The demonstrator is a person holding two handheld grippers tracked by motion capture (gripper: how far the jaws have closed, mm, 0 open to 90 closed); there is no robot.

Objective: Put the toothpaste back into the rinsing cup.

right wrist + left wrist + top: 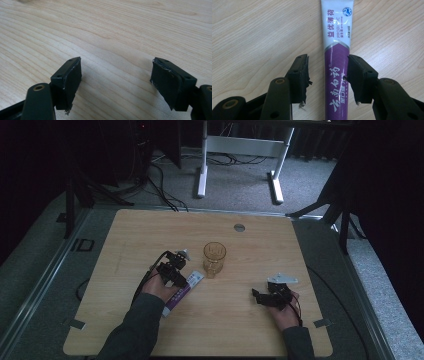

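Note:
A purple-and-white toothpaste tube [337, 45] lies flat on the wooden table [250, 245], and in the high view the tube [184, 291] rests left of centre. My left gripper [328, 71] is lowered over the tube's purple part, jaws on either side of it. One pad is at the tube's edge and the other stands apart from it, so this gripper [173, 274] is open. My right gripper [116, 72] hovers open over bare wood at the table's right [261, 296], with nothing between its pads. An amber glass cup [214, 258] stands upright just right of the tube's far end.
A round metal grommet [239, 227] sits near the table's far edge. Beyond the table a white desk frame [240, 150] and cables [160, 185] lie on grey carpet. Black stands flank both far corners.

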